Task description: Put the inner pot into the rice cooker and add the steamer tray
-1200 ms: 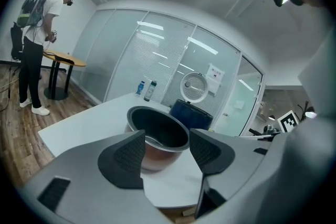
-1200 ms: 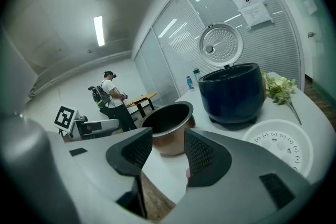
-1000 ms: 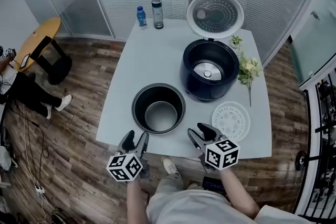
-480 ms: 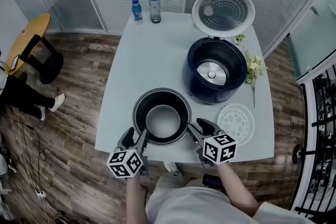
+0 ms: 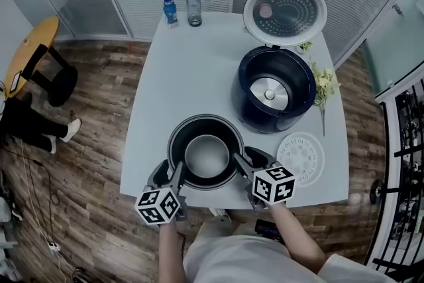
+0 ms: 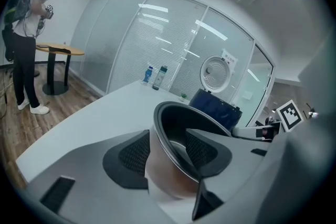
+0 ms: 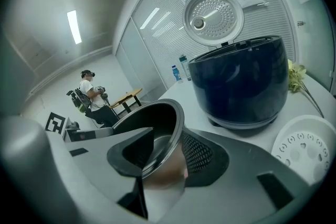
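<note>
As its jaws narrow, left hand-held gripper [image 5: 169, 173]: astride inner pot [image 5: 207, 156] rim, unclamped
right hand-held gripper [image 5: 248, 160]: same, opposite rim

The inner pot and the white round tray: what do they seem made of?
Inner pot: probably metal, dark matte coating inside, shiny reflective outer wall in the gripper views. Steamer tray: likely white plastic, matte, with moulded holes; uncertain.
</note>
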The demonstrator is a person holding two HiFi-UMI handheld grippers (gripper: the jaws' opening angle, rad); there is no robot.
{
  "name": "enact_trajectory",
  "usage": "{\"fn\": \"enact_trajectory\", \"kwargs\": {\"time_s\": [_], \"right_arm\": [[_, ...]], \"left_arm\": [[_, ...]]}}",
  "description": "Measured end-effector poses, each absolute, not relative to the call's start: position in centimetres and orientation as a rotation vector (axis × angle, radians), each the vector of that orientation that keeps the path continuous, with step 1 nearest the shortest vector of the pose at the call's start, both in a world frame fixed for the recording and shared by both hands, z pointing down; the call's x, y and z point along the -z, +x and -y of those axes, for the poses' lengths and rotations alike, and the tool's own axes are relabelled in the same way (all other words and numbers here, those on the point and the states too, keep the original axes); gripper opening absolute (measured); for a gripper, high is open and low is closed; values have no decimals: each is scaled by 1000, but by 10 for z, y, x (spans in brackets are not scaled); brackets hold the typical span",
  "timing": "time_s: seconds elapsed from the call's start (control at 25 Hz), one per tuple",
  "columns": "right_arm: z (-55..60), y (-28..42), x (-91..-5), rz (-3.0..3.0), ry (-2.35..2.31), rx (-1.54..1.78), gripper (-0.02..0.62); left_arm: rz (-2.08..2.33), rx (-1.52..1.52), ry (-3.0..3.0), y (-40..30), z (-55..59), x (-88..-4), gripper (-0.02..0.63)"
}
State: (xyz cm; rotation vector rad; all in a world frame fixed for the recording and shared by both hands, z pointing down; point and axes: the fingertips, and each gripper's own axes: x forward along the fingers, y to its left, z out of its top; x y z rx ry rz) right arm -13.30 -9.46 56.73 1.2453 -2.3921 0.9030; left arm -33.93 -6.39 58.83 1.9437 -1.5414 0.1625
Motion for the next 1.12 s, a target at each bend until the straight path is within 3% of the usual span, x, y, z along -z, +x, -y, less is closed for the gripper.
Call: {"fn": "enact_trajectory", "kwargs": {"time_s": [0.32, 1.12], "right_arm": [[99, -133, -580, 2344, 1258, -930, 154], [99, -134, -580, 2357, 1272, -977, 124]], "left_arm": [[1516, -194, 1973, -337, 72, -591, 151], [1491, -159, 1963, -340, 73, -590, 126]]}}
